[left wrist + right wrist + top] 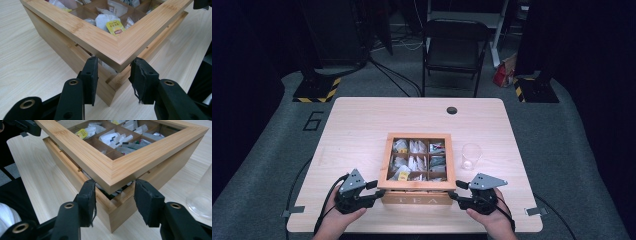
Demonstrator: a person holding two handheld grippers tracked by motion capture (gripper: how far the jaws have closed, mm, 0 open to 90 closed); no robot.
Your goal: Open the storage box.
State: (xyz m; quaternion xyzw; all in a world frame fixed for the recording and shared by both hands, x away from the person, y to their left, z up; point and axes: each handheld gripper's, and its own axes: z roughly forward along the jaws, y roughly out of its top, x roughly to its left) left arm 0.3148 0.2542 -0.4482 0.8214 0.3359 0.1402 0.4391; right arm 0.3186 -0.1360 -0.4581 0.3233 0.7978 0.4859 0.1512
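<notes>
Lid of tea box: where, held how?
Mid-table, front raised; left gripper pinching one corner, right gripper astride the other, grip unclear. Opening under way; next, lift both corners evenly.

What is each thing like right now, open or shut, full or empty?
Tea box lid: lifted a little at the front, window showing the tea bags.
Tea box: compartments hold tea bags.
Glass: upright, looks empty.
Left gripper: jaws astride the lid's corner, grip unclear.
Right gripper: jaws astride the lid's other front corner, grip unclear.
</notes>
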